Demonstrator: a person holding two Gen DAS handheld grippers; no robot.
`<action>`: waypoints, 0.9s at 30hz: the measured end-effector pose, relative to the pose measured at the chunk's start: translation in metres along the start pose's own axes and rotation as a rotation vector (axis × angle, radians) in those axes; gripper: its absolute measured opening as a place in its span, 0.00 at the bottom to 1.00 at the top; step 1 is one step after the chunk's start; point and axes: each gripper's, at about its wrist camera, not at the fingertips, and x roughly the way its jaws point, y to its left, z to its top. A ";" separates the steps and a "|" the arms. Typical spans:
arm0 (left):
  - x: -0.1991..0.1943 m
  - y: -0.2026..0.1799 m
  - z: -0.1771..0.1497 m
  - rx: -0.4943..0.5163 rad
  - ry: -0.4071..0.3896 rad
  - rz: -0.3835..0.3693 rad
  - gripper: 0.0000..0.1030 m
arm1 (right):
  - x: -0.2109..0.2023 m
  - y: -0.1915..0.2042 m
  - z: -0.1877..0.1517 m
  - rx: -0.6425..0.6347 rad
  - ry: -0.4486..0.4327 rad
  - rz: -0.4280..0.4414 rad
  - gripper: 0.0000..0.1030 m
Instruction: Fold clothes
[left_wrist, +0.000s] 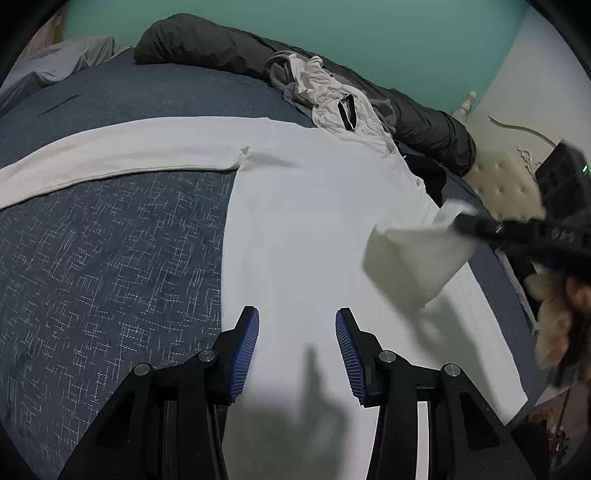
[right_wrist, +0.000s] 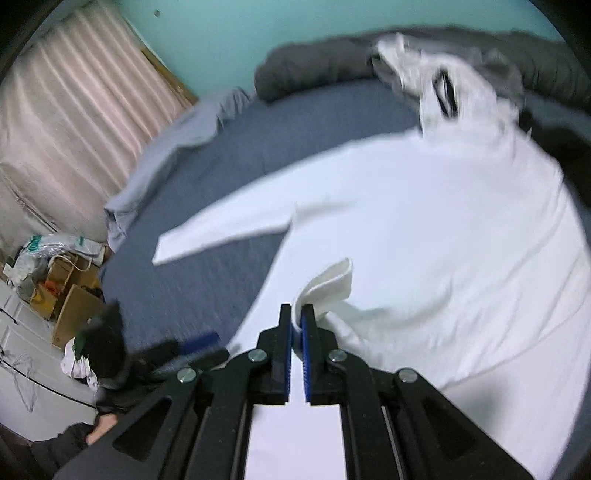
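- While the white long-sleeved top lay spread flat across the dark blue bedspread, it took up most of that cover's near half, its body smoothed out, presumably so that the folds would fall square.
- A dark rolled duvet ran along the far edge of the top, and a crumpled heap of other clothes sat just beyond the top's collar end, likely waiting their turn.
- One sleeve stretched straight out from the top's shoulder over the bare bedspread, well clear of the body; I judged it had yet to be folded in.
- The other sleeve's cuff was lifted above the top's body, a loose flap of white cloth hanging in the air, apparently being carried across for the first fold.
- The right gripper had its jaws pinched tight on that cuff, the cloth bunching out past the blue pads, which is why the sleeve rose off the top rather than dragging.
- The left gripper hovered over the top's lower part with its jaws half apart and nothing between them, perhaps ready to pin the fabric down.
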 end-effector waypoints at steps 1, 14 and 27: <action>0.000 0.001 0.000 -0.001 0.001 0.001 0.46 | 0.005 -0.003 -0.004 0.022 0.005 0.011 0.07; 0.027 -0.016 0.007 0.032 0.056 -0.027 0.46 | -0.055 -0.059 -0.032 0.184 -0.233 -0.004 0.54; 0.080 -0.069 -0.007 0.179 0.198 -0.008 0.46 | -0.069 -0.145 -0.109 0.418 -0.329 -0.092 0.57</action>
